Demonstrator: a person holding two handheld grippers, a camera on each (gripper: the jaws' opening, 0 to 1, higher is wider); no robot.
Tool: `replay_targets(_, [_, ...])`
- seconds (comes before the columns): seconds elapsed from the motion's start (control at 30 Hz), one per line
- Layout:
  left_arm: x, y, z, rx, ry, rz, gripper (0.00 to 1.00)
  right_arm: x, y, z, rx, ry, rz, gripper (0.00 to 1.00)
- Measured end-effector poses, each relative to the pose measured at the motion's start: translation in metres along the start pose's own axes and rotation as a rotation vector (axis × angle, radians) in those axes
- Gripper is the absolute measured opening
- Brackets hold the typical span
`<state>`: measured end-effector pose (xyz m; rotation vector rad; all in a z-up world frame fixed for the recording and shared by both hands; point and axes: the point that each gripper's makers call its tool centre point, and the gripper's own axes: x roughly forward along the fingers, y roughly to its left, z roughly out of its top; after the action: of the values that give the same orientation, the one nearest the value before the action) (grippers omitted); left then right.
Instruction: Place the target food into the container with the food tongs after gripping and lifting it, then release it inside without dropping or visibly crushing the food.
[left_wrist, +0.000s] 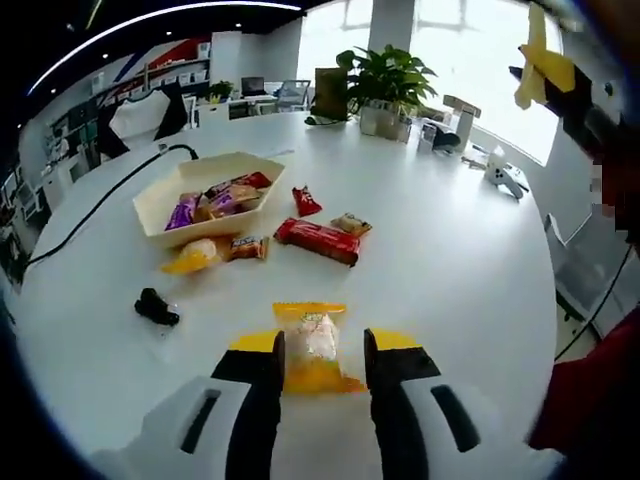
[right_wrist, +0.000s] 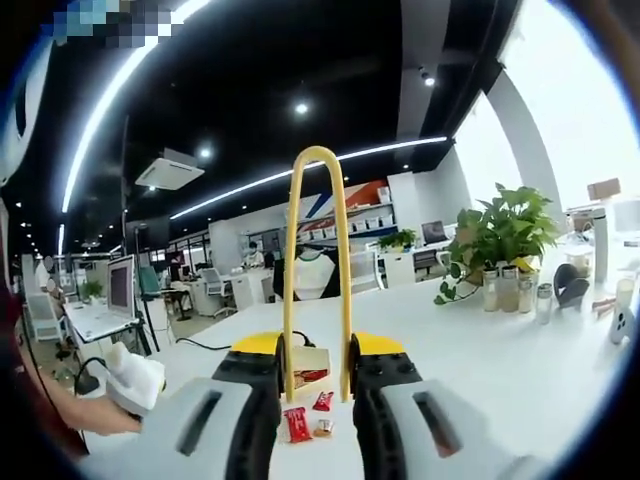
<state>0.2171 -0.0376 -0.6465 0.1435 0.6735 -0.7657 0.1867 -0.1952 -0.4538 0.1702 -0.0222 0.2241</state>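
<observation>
The left hand-held gripper (left_wrist: 320, 352) clasps a yellow snack packet (left_wrist: 314, 350) just above the worktop (left_wrist: 450, 250), its length running toward the tray (left_wrist: 160, 205) ahead-left, while the right hand-held gripper (right_wrist: 317, 375) clamps upright yellow tongs (right_wrist: 317, 270).

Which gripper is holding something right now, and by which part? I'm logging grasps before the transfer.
The right gripper holds the yellow tongs by their arms, the looped end pointing away. A yellow snack packet sits between the left gripper's jaws; actual contact cannot be told.

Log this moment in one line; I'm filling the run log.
left gripper: shut on yellow snack packet | right gripper: shut on yellow tongs | tray: holds snacks
</observation>
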Motion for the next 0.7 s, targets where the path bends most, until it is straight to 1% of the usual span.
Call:
replay_targets(0.03, [-0.003, -0.001, 0.007, -0.004, -0.025, -0.012, 0.36, 0.000, 0.002, 0.000, 0.001, 0.000, 0.005, 0.22])
replay_targets(0.07, [-0.004, -0.002, 0.009, -0.005, -0.031, -0.014, 0.36, 0.000, 0.003, 0.000, 0.001, 0.000, 0.008, 0.22])
replay_targets(0.1, [-0.008, -0.001, 0.015, -0.002, -0.046, -0.021, 0.37, 0.001, 0.005, -0.001, 0.002, 0.002, 0.015, 0.22])
replay_targets(0.13, [-0.012, -0.003, 0.023, 0.006, -0.077, -0.044, 0.37, 0.001, 0.008, -0.001, 0.004, 0.003, 0.024, 0.22])
replay_targets(0.17, [-0.015, -0.003, 0.028, 0.011, -0.089, -0.049, 0.37, 0.001, 0.009, -0.001, 0.005, 0.003, 0.028, 0.22])
replay_targets(0.2, [-0.019, -0.005, 0.036, 0.043, -0.115, -0.083, 0.36, 0.002, 0.011, -0.001, 0.005, 0.003, 0.034, 0.22])
replay_targets(0.23, [-0.020, -0.006, 0.037, 0.048, -0.119, -0.094, 0.36, 0.002, 0.012, -0.001, 0.007, 0.005, 0.042, 0.22])
replay_targets(0.3, [-0.028, -0.004, 0.046, 0.061, -0.139, -0.128, 0.35, 0.003, 0.020, 0.001, 0.025, 0.004, 0.078, 0.22])
replay_targets(0.33, [-0.034, -0.006, 0.054, 0.075, -0.160, -0.157, 0.35, 0.003, 0.023, 0.001, 0.026, 0.010, 0.097, 0.22])
replay_targets(0.37, [-0.039, -0.004, 0.060, 0.080, -0.176, -0.161, 0.35, 0.004, 0.025, 0.001, 0.018, 0.013, 0.110, 0.22])
replay_targets(0.4, [-0.043, -0.006, 0.066, 0.092, -0.191, -0.182, 0.34, 0.004, 0.029, 0.000, 0.001, 0.020, 0.135, 0.22])
replay_targets(0.43, [-0.048, -0.011, 0.071, 0.100, -0.203, -0.222, 0.33, 0.004, 0.035, -0.001, 0.001, 0.031, 0.170, 0.22])
replay_targets(0.47, [-0.055, -0.015, 0.082, 0.095, -0.228, -0.260, 0.33, 0.005, 0.042, -0.002, -0.004, 0.038, 0.203, 0.22])
replay_targets(0.5, [-0.062, -0.021, 0.093, 0.111, -0.246, -0.310, 0.31, 0.004, 0.047, -0.004, -0.006, 0.051, 0.235, 0.22])
replay_targets(0.57, [-0.071, -0.032, 0.103, 0.095, -0.221, -0.417, 0.29, 0.004, 0.058, -0.008, -0.017, 0.067, 0.287, 0.22])
replay_targets(0.6, [-0.077, -0.037, 0.112, 0.129, -0.241, -0.450, 0.30, 0.004, 0.063, -0.009, -0.015, 0.075, 0.313, 0.22])
replay_targets(0.63, [-0.080, -0.040, 0.115, 0.146, -0.249, -0.465, 0.30, 0.003, 0.065, -0.010, -0.016, 0.077, 0.324, 0.22])
replay_targets(0.67, [-0.089, -0.047, 0.129, 0.236, -0.275, -0.496, 0.31, 0.000, 0.076, -0.014, -0.003, 0.099, 0.392, 0.22])
replay_targets(0.7, [-0.095, -0.053, 0.133, 0.280, -0.275, -0.524, 0.31, -0.002, 0.083, -0.018, 0.010, 0.119, 0.438, 0.22])
